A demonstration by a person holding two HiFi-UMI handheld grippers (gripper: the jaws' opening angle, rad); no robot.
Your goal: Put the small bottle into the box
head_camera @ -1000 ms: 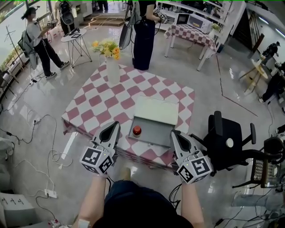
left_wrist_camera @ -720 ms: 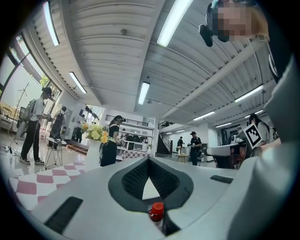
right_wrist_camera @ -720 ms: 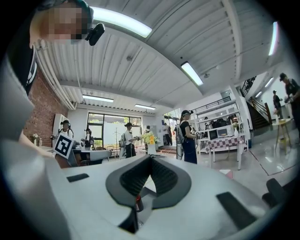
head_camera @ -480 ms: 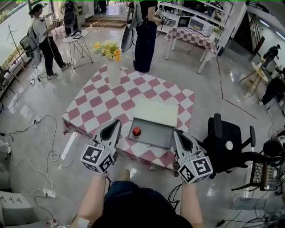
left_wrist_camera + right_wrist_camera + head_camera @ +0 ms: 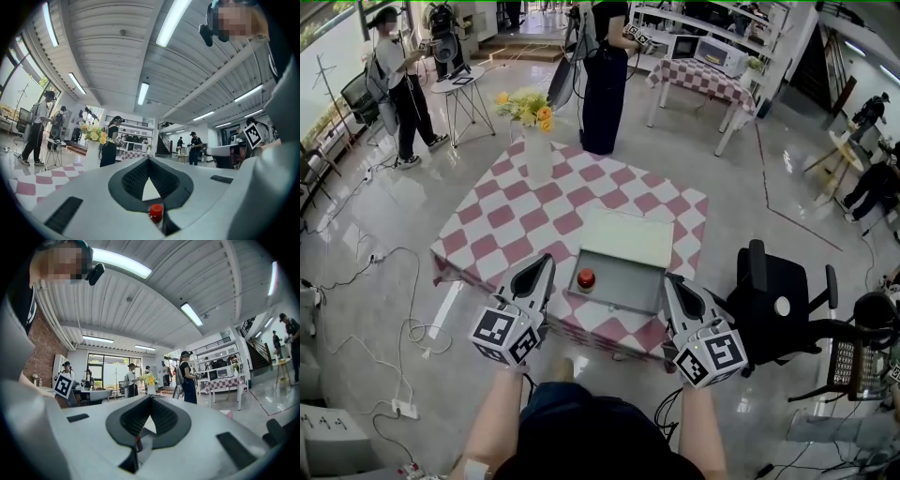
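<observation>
The small bottle (image 5: pixel 586 278), with a red cap, stands inside the open grey box (image 5: pixel 623 286), at its left end. The box's pale lid (image 5: pixel 629 234) lies folded back behind it on the checkered table (image 5: pixel 534 211). My left gripper (image 5: pixel 546 261) hovers at the table's near edge, left of the box, shut and empty. On the box's right my right gripper (image 5: pixel 667 281) is level with it, also shut with nothing held. In the left gripper view the red cap (image 5: pixel 156 211) shows through the gap below the closed jaws. The right gripper view shows only a red sliver of the bottle (image 5: pixel 138 442).
A white vase of flowers (image 5: pixel 532 131) stands at the table's far left corner. A black office chair (image 5: pixel 778 292) sits close to the table's right side. Cables (image 5: pixel 389 309) trail over the floor on the left. A person in black (image 5: pixel 605 80) stands beyond the table.
Both grippers, the box and the bottle stay as they were. Only the person at the far left has shifted a little.
</observation>
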